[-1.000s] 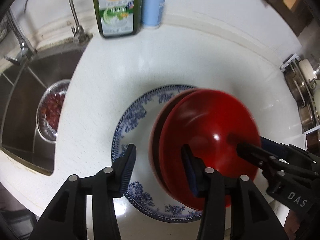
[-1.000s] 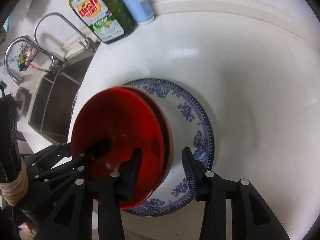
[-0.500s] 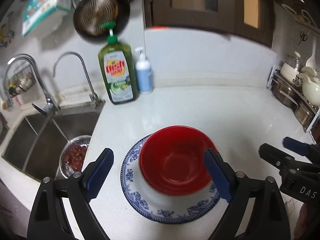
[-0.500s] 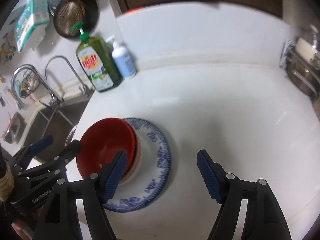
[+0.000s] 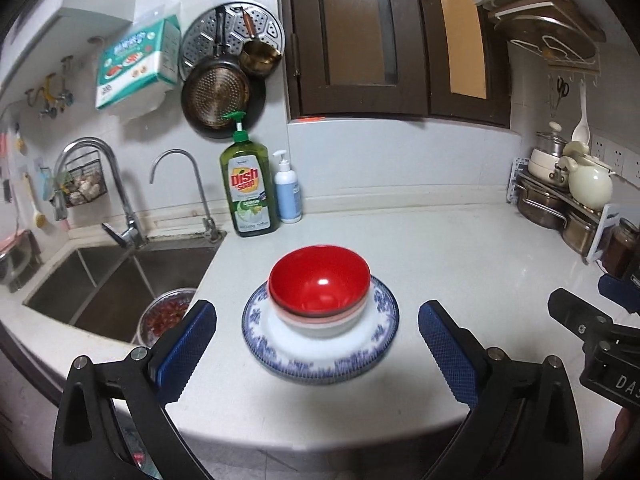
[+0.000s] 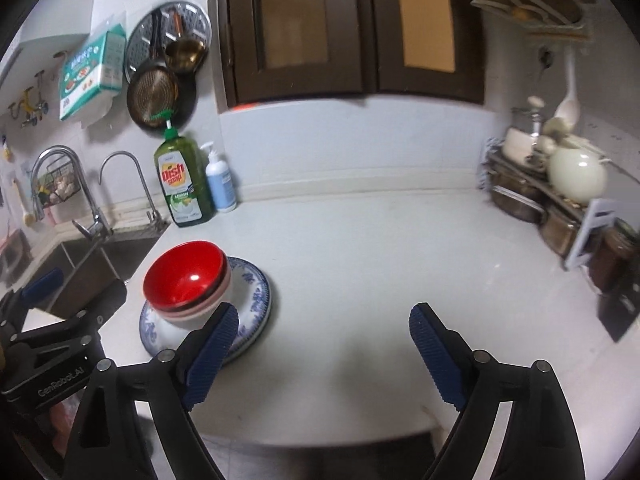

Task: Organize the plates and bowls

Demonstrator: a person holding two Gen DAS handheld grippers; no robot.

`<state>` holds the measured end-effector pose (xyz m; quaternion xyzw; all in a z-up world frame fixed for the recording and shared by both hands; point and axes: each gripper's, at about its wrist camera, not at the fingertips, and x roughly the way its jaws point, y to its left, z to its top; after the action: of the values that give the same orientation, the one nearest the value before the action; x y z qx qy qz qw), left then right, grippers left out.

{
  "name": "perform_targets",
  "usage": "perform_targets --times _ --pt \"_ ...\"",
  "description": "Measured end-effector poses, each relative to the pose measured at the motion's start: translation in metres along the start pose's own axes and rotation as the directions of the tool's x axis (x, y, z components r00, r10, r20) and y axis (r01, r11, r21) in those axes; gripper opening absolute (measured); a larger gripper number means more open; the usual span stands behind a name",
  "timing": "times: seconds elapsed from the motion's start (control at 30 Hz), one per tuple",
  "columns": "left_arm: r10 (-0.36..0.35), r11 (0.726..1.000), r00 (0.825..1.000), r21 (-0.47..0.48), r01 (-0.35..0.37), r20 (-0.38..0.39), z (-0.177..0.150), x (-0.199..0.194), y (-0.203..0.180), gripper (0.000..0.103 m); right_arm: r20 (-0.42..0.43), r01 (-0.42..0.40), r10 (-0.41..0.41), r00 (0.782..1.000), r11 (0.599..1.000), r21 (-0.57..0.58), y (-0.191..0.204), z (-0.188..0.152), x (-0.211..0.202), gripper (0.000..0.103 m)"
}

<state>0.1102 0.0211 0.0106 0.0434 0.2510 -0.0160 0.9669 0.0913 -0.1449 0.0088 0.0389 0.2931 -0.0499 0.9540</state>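
Inspection at this moment: compared with a second before, when my right gripper (image 6: pixel 324 344) had been holding the red bowl (image 5: pixel 319 285) over the stack and my left gripper (image 5: pixel 316 344) sat close in, both tools had drawn back from the work. The red bowl now sat nested on top of the bowl stack (image 5: pixel 320 318), which included a pinkish bowl and a white one beneath it, all resting on the blue-patterned plate (image 5: pixel 376 344). The plate lay on the white counter (image 5: pixel 440 264), near the sink (image 5: pixel 100 280) edge.

I judged the stacking step complete; nothing else loose for sorting showed on the counter.

Left gripper: jaws wide apart, empty, touching nothing, with the stack framed between the fingers but well ahead of them. Right gripper: jaws likewise spread wide, empty, clear of the plate, which lay to its left. Stack appeared upright, though slightly blurred in both views.
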Motion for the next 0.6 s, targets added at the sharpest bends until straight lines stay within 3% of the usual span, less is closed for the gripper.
perform_targets --times 0.3,0.6 --pt "0.002 1.0 1.0 0.001 -0.002 0.026 -0.016 -0.063 -0.003 0.103 0.03 -0.012 0.012 0.999 1.0 0.024 -0.008 -0.03 -0.069 0.089" --pt "-0.015 1.0 0.999 0.025 0.014 0.05 -0.026 -0.091 -0.001 0.103 0.069 0.005 -0.006 0.998 1.0 0.019 -0.008 -0.046 -0.11 0.089"
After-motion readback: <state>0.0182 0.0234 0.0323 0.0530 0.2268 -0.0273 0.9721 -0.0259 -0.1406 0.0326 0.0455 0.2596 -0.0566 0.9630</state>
